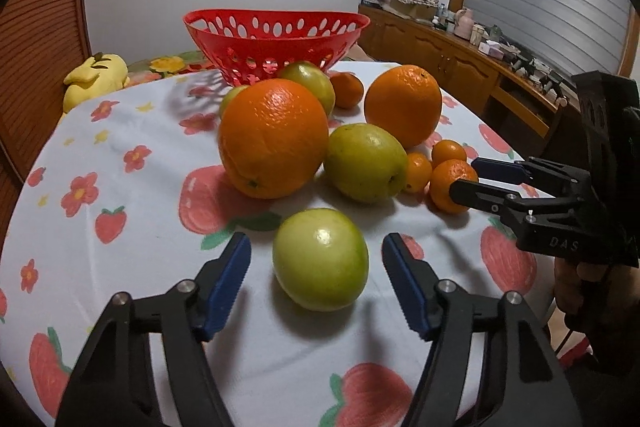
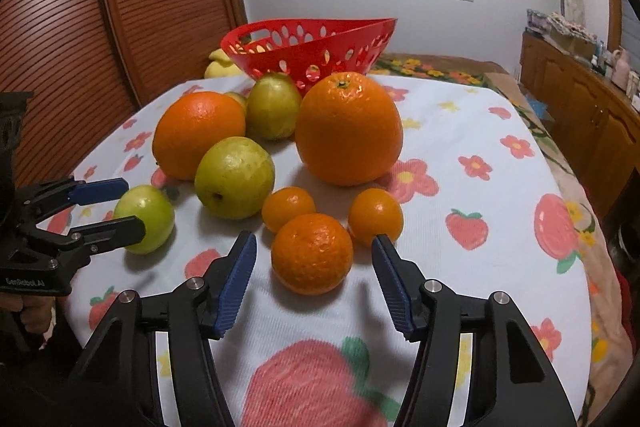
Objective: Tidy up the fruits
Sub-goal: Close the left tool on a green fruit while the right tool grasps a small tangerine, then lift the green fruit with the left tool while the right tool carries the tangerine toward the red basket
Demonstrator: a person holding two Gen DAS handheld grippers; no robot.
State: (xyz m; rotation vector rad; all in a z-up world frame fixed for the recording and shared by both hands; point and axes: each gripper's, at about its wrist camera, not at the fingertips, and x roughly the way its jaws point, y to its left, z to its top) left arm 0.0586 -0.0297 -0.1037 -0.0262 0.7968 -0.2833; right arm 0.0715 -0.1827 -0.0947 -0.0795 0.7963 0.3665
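Note:
My left gripper [image 1: 316, 247] is open, its jaws on either side of a small green fruit [image 1: 320, 259], not touching it; this fruit also shows in the right wrist view [image 2: 146, 217]. My right gripper [image 2: 314, 247] is open around a mandarin [image 2: 312, 253], which shows in the left wrist view too [image 1: 450, 185]. Behind lie two big oranges [image 1: 274, 137] [image 1: 402, 105], more green fruits [image 1: 364, 161] and small mandarins [image 2: 374, 217]. An empty red perforated basket [image 1: 276, 43] stands at the table's far side.
The table [image 1: 132, 195] wears a white cloth with strawberry and flower prints. A yellow plush toy [image 1: 96, 75] lies beyond its far left edge. A wooden sideboard [image 1: 480, 67] with clutter runs along the right wall. A slatted wooden door [image 2: 120, 27] is at the left.

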